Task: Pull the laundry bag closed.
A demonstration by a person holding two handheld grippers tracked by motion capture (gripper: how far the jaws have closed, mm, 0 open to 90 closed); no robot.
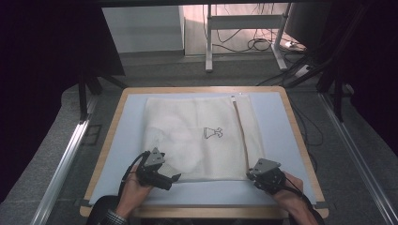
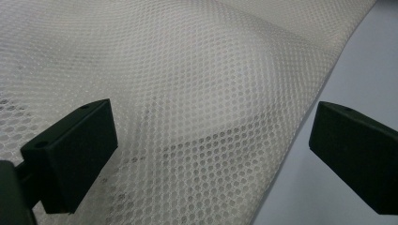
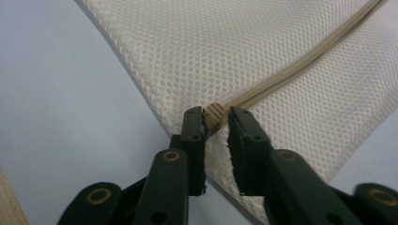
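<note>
Dim room, lit worktop

A wood-edged worktop with a pale blue surface stands on grey floor; beyond it a white-legged desk frame, tangled cables, a pale wall panel, and dark surroundings.

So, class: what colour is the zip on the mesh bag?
Beige or tan, darker than the cream mesh bag; the zip shows best in the right gripper view.

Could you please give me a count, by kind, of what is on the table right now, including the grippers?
Mesh bag with zipper: 1
Light blue mat under it: 1
Handheld grippers: 2, the left gripper and the right gripper
Total: 4
</note>
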